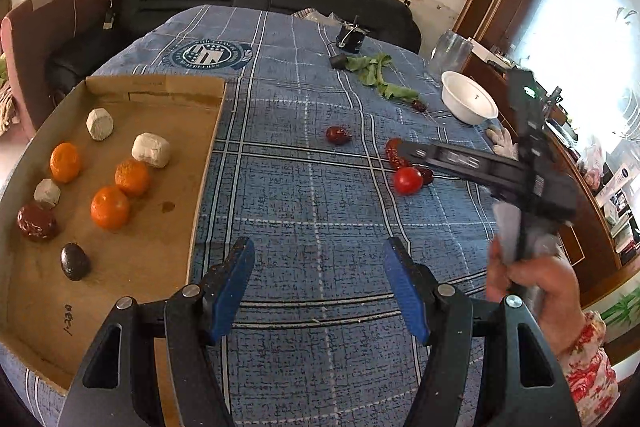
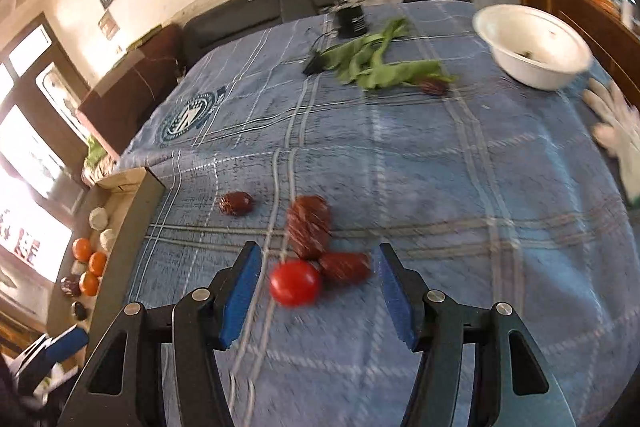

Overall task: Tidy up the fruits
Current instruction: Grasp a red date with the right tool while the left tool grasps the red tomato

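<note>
Blue-padded fingers (image 1: 236,291) of the left gripper (image 1: 318,287) filled the bottom of the left wrist view, its jaws standing moderately apart with nothing between them, angled down over the blue plaid cloth (image 1: 312,211) just beside the shallow brown cardboard tray (image 1: 208,155). That tray lay at the left and held three round orange tangerines (image 1: 110,207), three chalky white lumps (image 1: 151,149), a wrinkled dark red fruit (image 1: 37,222) and a small blackish oval one (image 1: 75,261), all lying apart from one another. To the right, a bare hand (image 1: 532,287) with a floral sleeve gripped the handle of the black right gripper (image 2: 318,281), which slanted forward and down toward a cluster of fruit on the cloth. In the right wrist view its blue pads (image 2: 240,301) were likewise part-way open and pressed on nothing; a glossy red cherry tomato (image 2: 295,282) lay on the cloth between and just ahead of them, touching or nearly touching a wrinkled red-brown date (image 2: 345,267), with a larger ridged red-brown fruit (image 2: 309,225) just behind. That view was smeared, so whether the tomato touched the fruit behind could not be told. A further small dark red date (image 2: 236,203) lay apart to the left. Farther back lay limp green leaves (image 2: 376,67) with another dark fruit (image 2: 434,87) beside them, a white round bowl (image 2: 532,67) near the right edge, and a pale glove (image 2: 618,135) beside it.
</note>
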Tool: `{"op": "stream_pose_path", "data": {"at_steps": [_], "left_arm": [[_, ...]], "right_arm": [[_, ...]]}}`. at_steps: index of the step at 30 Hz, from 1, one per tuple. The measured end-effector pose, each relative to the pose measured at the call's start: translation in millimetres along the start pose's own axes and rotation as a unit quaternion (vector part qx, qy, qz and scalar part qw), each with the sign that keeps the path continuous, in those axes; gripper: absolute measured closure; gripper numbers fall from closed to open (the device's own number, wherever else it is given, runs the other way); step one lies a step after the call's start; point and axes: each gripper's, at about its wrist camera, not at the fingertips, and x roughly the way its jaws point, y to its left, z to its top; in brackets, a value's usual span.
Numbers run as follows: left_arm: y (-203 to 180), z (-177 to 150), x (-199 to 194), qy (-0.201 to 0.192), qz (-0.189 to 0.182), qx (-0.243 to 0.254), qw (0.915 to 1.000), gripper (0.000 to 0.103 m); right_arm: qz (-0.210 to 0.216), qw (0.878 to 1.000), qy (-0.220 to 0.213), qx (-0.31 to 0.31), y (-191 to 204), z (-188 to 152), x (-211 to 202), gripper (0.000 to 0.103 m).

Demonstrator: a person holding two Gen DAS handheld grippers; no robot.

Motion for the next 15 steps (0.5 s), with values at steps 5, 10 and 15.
{"op": "stream_pose_path", "data": {"at_steps": [5,10,15], "left_arm": [[-6,0,7,0.01,-0.004,0.013,0.9999,0.038],[-26,7,22,0.016,-0.012,0.04,0.999,0.038],[-56,25,51,0.022,-0.035,0.061,0.9973,0.038]], "right_arm": [[-0.04,0.999,0.027,-0.024,12,9,29,0.07],[-0.085,0.996,0.009,-0.004,-18,7,11,0.072],[-0.088,0.993,0.001,0.083,-83,-15,-24,0.073]]}}
